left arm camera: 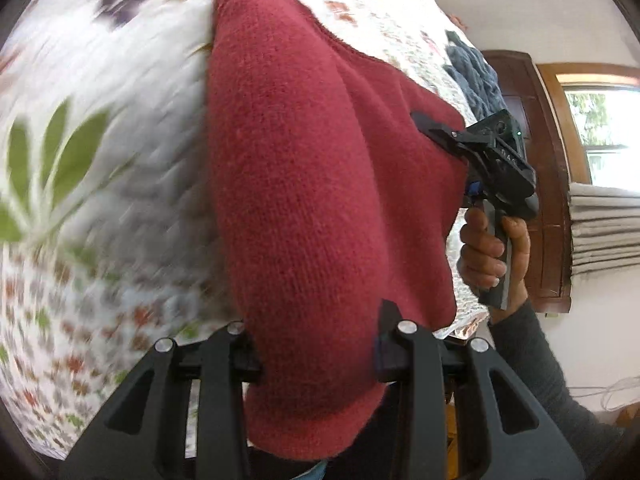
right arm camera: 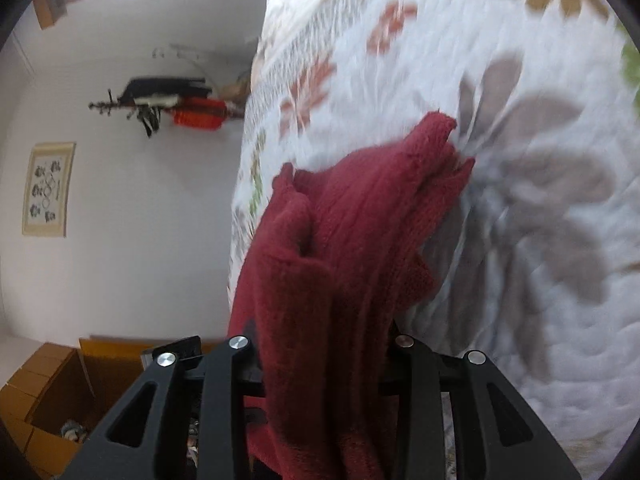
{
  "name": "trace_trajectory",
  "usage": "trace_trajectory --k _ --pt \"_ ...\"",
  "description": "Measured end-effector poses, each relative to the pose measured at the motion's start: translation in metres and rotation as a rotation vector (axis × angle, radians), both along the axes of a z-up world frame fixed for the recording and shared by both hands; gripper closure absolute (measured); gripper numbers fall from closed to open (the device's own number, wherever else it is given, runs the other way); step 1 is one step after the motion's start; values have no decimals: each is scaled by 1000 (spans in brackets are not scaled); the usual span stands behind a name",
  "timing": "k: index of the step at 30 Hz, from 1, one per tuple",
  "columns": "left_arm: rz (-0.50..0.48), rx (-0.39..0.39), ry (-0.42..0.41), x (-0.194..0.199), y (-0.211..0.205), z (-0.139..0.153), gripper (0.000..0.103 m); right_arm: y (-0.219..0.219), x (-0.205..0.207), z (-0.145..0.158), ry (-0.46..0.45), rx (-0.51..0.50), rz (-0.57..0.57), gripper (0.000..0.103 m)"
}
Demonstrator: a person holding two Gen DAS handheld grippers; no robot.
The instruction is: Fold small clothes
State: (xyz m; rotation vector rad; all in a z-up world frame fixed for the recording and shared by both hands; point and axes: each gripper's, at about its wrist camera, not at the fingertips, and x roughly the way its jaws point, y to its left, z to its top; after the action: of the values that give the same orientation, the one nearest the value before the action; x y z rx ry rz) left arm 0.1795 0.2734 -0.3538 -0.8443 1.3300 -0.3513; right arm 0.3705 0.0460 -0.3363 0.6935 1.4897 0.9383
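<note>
Left hand-held gripper (left arm camera: 316, 364) and right hand-held gripper (left arm camera: 430, 130) both pinch the red knit sweater (left arm camera: 304, 184), lifted over the floral quilted bed (left arm camera: 80, 152).

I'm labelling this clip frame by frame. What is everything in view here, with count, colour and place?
knitted sweater: one, dark red, held up over the bed between both grippers.
quilt: one, white with floral print, on the bed behind the sweater.
blue knit item: one, grey-blue, far on the quilt.
window: one, brown wooden frame, right of the left wrist view.
wall picture: one, cream, on the white wall.
cardboard box: one, brown, on the floor, open.
left gripper: black, clamped on the sweater.
right gripper: black, clamped on the sweater's edge.
hand: one, on the right gripper's handle, grey sleeve.
</note>
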Motion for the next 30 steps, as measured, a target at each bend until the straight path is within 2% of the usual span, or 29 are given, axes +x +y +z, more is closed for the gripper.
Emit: trace_trajectory --k 3,5,7,9,12,13,14,16,18,20,23,25,26,30 --pt "24 -28 17 -12 6 -27 68 1 -5 -26 29 -33 16 69" --pt "38 -25 12 -12 8 -40 59 -1 -2 -39 46 -60 -1 66" --pt "57 -43 15 -13 11 -46 52 -4 -5 -47 58 -87 -17 57" --pt "53 -29 17 -13 11 -44 50 -15 -9 -50 45 -106 -44 47" --pt "74 111 -19 -21 18 -17 35 -32 -13 -29 -16 -154 -112 38" --pt "111 178 -76 -29 25 1 34 -39 -15 -23 -40 -166 -129 38" --pt "131 211 -128 -35 29 17 31 -47 -21 -11 -73 -167 -149 38" --pt "161 240 -231 -52 35 46 30 -58 -38 13 -138 -145 -164 43" --pt "158 201 -300 -62 35 62 30 -61 -55 28 -184 -146 -152 58" --pt "106 158 -342 -65 19 70 33 -58 -68 33 -229 -185 -135 64" --pt "9 128 -295 -54 -9 50 45 -50 -77 26 -247 -222 -113 67" --pt "-36 131 -230 -47 -23 26 49 -45 -79 25 -274 -248 -91 85" --pt "-48 142 -206 -44 -27 17 51 -41 -78 26 -294 -269 -81 103" --pt "-59 128 -151 -40 -27 -10 51 -45 -68 29 -351 -312 -143 103"
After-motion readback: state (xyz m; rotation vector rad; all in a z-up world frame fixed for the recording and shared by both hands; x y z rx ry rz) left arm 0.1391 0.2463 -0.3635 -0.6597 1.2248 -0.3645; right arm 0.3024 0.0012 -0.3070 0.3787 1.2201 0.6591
